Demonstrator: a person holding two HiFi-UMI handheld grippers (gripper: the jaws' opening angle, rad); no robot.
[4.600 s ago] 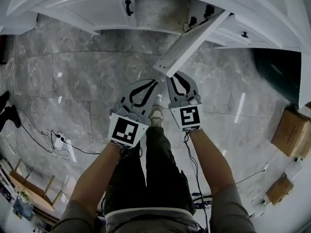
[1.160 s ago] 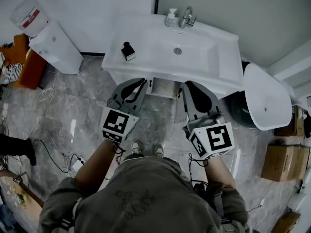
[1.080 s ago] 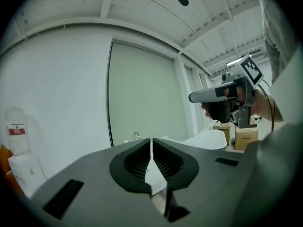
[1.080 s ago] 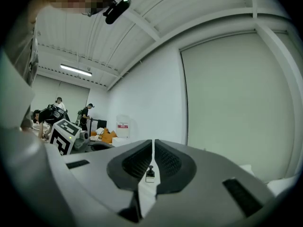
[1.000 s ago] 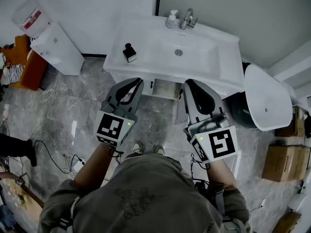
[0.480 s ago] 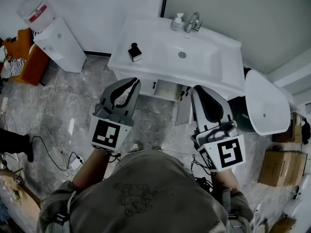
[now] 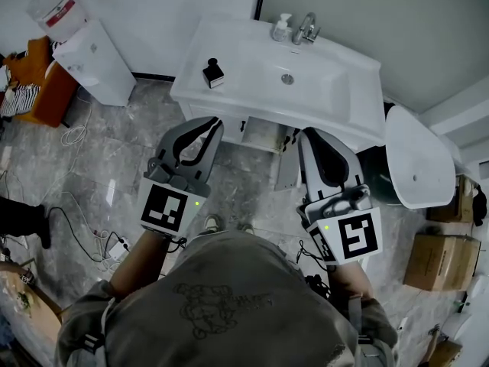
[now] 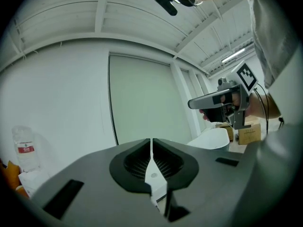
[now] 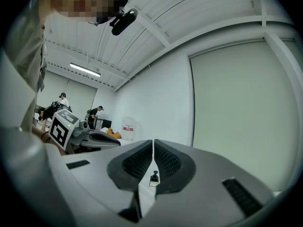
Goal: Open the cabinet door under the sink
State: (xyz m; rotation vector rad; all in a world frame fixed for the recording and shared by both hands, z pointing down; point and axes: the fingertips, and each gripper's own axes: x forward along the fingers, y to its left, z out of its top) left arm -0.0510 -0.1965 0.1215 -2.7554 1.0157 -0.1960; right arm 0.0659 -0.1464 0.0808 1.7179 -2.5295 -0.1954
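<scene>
Standing in front of a white sink point(image 7: 229, 56), a person holds one tool in each hand at about the level of the basin's front edge. The left tool point(image 7: 214, 125) points up and forward toward the left part of the vanity. In the left gripper view its jaws point(image 8: 151, 148) are pressed together with only a thin line between them, and nothing is held. The right tool point(image 7: 307, 138) points the same way on the other side. Its jaws point(image 9: 153, 145) are likewise brought together and grip nothing. The two tools are well apart, with the open space under the basin between them.

The cabinet door point(image 7: 286, 170) under the sink stands open. It is swung out toward the person and seen nearly edge-on, just left of the right tool. Beside it the cabinet opening point(image 7: 263, 134) shows a grey interior below the basin rim. Neither tool touches the door.

On the counter, a small black object point(image 7: 213, 73) stands left of the basin. A soap bottle point(image 7: 283, 27) and a faucet point(image 7: 308, 27) sit at the back edge. A low white unit point(image 7: 95, 71) stands on the marbled floor point(image 7: 114, 159) to the left. A white rounded lid point(image 7: 416, 155) lies to the right of the sink, with cardboard boxes point(image 7: 435, 262) beyond it.
</scene>
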